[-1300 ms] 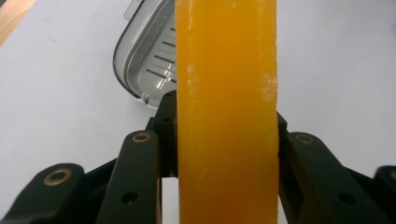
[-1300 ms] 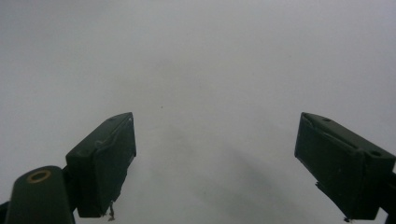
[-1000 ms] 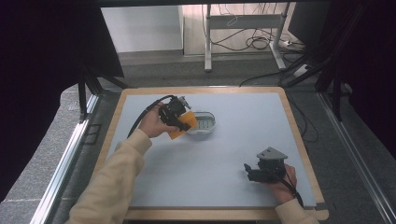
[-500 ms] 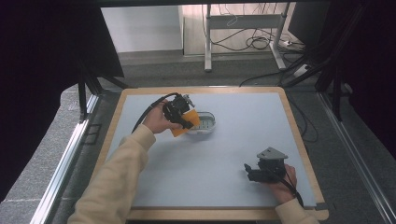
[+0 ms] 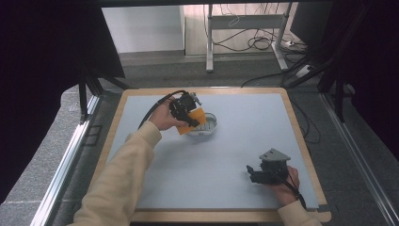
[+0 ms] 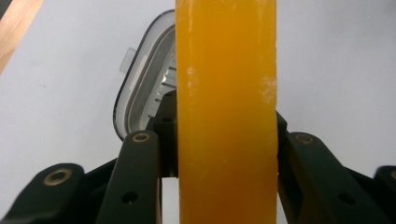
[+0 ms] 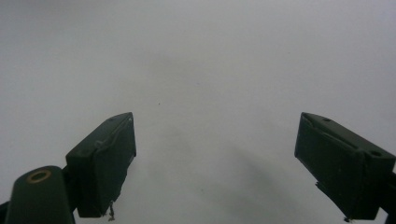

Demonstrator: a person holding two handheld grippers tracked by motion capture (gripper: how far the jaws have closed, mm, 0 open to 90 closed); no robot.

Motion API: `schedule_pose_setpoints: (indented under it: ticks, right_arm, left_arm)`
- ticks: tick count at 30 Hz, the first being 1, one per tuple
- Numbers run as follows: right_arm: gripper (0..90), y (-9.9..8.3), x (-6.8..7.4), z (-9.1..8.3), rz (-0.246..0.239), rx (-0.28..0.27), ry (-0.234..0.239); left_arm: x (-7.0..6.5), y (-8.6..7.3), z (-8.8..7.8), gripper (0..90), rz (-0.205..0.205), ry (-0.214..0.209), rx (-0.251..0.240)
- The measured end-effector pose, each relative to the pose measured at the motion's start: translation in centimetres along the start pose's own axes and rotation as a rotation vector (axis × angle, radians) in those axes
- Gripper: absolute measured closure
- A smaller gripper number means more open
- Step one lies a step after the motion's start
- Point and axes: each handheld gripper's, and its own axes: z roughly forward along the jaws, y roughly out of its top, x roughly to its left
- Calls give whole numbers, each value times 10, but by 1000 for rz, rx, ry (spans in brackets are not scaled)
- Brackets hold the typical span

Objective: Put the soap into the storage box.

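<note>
An orange soap-like bar point(image 6: 226, 112) stands on edge between my left gripper's jaws, which are shut on it. In the high view the left gripper point(image 5: 187, 111) holds the orange bar point(image 5: 194, 120) over the left end of a clear oval dish point(image 5: 205, 126) on the mat's upper middle. The clear dish point(image 6: 140, 88) with its ribbed inside lies just beyond the bar in the left gripper view. My right gripper point(image 5: 252, 173) rests low at the mat's lower right; its jaws stand wide open point(image 7: 215, 158) over bare mat with nothing between them.
A pale grey mat point(image 5: 235, 155) covers a wooden-edged board point(image 5: 207, 90). Beyond the board are a dark floor, desk legs and cables point(image 5: 244, 42). A metal rail point(image 5: 70, 155) runs along the left side.
My left gripper with the orange bar has shifted slightly up and toward the dish. The right gripper has stayed still.
</note>
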Motion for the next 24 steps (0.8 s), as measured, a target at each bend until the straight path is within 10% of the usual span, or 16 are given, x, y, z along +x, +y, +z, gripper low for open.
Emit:
schedule_pose_setpoints:
  ticks: [24]
  right_arm:
    - [130, -2, -1, 0, 4, 5, -1]
  left_arm:
    - [12, 25, 16, 619, 96, -34, 15]
